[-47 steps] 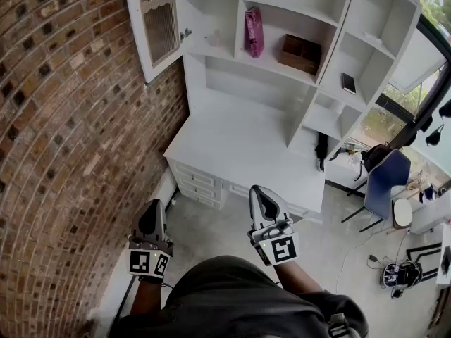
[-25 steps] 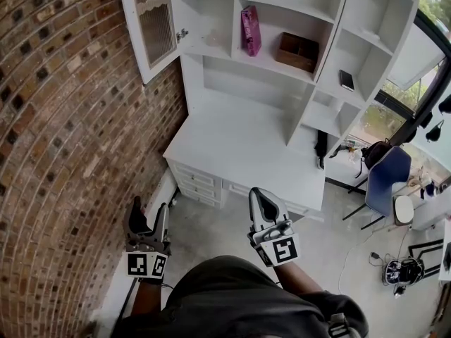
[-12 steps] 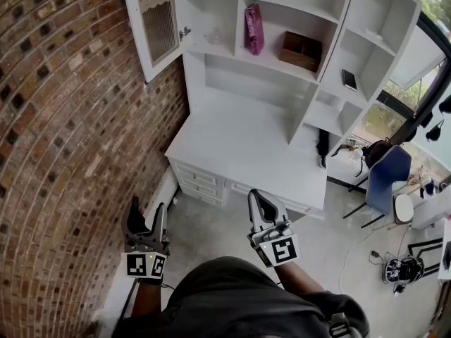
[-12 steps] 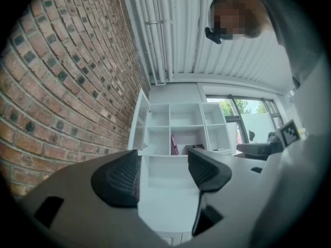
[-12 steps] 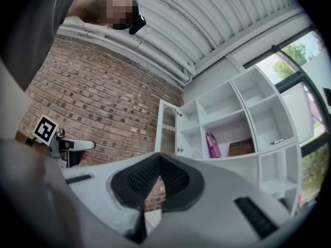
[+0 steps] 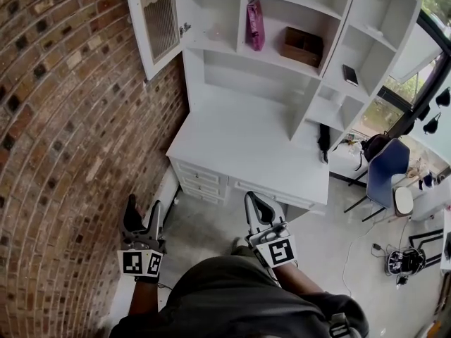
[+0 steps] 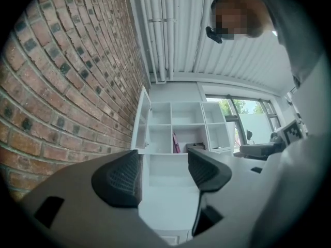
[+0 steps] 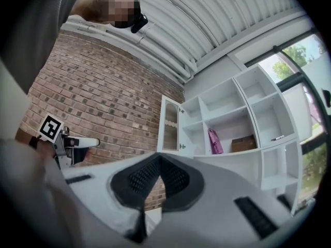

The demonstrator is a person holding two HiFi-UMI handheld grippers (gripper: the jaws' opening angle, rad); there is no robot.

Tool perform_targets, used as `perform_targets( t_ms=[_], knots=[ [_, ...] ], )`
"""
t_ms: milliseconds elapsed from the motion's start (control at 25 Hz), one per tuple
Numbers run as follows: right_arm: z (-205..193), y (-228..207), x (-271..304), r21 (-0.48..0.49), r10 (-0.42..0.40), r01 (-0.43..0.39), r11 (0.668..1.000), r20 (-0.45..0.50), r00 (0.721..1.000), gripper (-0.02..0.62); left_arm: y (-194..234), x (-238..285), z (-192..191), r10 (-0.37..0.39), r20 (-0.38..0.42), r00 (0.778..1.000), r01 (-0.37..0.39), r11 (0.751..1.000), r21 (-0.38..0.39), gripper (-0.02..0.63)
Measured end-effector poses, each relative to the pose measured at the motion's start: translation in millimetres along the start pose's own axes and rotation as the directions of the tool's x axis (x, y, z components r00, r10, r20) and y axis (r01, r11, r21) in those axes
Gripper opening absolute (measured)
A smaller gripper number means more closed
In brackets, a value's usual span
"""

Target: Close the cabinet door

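Left tool (image 6: pixel 143 207) gapes beside brick wall (image 6: pixel 63 118), facing white desk (image 6: pixel 246 146).

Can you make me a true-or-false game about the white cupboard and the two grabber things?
1. The cabinet door hangs open beside the brick wall. True.
2. The left gripper is squeezed shut. False: its jaws stand apart with nothing between them.
3. A pink bag stands on a shelf, left of a brown box. True.
4. The right gripper is holding the door. False: its jaws are together and empty, low down and far from the door.
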State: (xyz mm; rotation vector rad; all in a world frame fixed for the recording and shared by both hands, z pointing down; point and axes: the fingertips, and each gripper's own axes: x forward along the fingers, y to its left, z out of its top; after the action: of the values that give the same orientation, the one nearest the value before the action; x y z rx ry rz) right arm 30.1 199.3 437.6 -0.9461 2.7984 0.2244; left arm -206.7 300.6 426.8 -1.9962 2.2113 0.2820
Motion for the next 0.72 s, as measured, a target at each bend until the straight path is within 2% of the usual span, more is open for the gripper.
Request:
perform_targets(
  t_ms=[280, 720],
  knots=[
    [-16, -24, 31, -0.008, 0.004, -0.004, 1.000, 0.002, 1.000, 0.000, 11, 41, -10, -0.005, 0.012, 1.000, 0.005, 1.000, 0.009, 0.290],
    [-42, -119, 130, -0.002, 0.052, -0.052, 0.999, 0.029, 0.998, 0.000, 27, 172, -28, 0.057, 0.038, 0.998, -0.058, 0.998, 0.037, 0.290]
  ],
)
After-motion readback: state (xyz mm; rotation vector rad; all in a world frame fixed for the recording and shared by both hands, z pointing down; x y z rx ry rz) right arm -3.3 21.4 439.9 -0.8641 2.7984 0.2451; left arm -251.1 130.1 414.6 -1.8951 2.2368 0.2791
